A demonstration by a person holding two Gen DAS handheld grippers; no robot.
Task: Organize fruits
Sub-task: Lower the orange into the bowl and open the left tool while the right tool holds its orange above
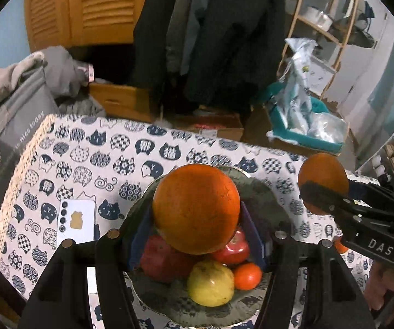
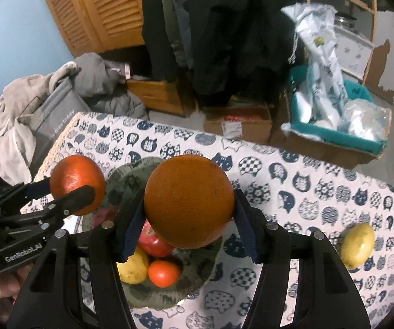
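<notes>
My left gripper is shut on a large orange and hangs just above a glass plate. On that plate lie red apples, a yellow fruit and a small tangerine. My right gripper is shut on a second orange over the same plate, above a red apple, a yellow fruit and a tangerine. Each view shows the other gripper beside it with its orange. Another yellow fruit lies alone on the cloth to the right.
The table wears a cat-print cloth. A white phone lies left of the plate. Beyond the far edge are a grey bag, cardboard boxes, a teal bin of plastic bags and hanging dark coats.
</notes>
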